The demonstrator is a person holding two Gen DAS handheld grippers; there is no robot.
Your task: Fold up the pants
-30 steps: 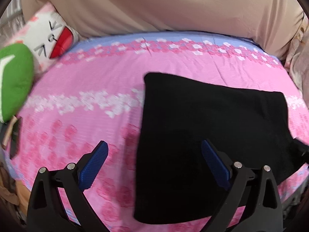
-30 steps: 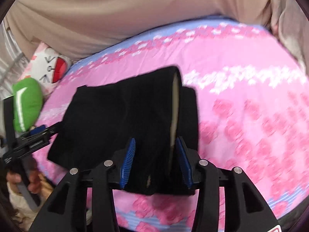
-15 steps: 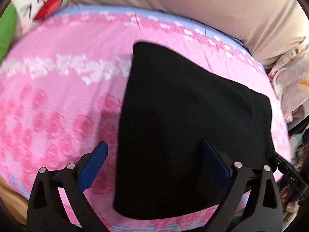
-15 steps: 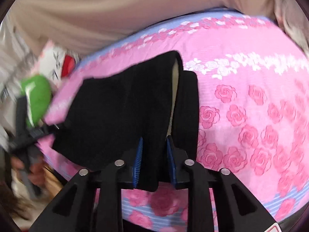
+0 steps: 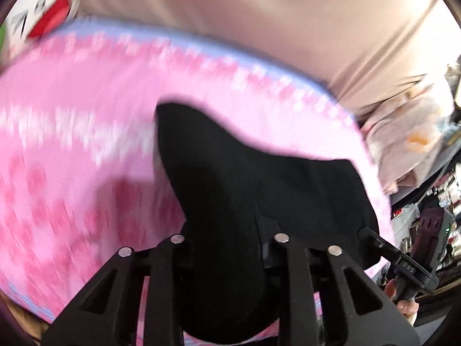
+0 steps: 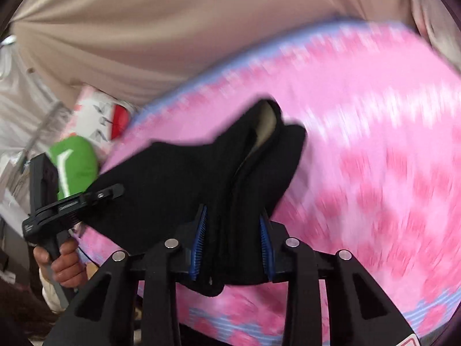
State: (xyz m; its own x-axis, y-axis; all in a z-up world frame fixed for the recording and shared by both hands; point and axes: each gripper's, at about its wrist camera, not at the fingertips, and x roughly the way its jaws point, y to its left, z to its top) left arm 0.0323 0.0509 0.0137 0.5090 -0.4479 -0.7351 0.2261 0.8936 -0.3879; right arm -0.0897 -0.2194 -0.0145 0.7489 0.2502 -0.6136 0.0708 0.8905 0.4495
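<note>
Left wrist view: we are closing the left gripper (image 5: 227, 248) on the near edge of the black pants (image 5: 259, 190), the cloth bunching between its narrowing jaws and hiding the pads, so we cannot tell how firmly they are pressing. The pants are lying partly raised over the pink rose-patterned bedspread (image 5: 72, 158), their near edge lifting off it while the far part is draping down to the cover. At the garment's right corner the right gripper (image 5: 371, 238) is reaching in, held by a hand (image 5: 403, 302). In the right wrist view we are closing the right gripper on the thick folded edge, its blue pads (image 6: 198, 230) pressing the black cloth from both sides, a pale lining showing inside the fold. To the left, the left gripper (image 6: 115, 191) is meeting the other corner, beside a green plush (image 6: 76, 167) and a white cushion (image 6: 98, 115). A beige curtain (image 6: 144, 28) is hanging behind the bed
</note>
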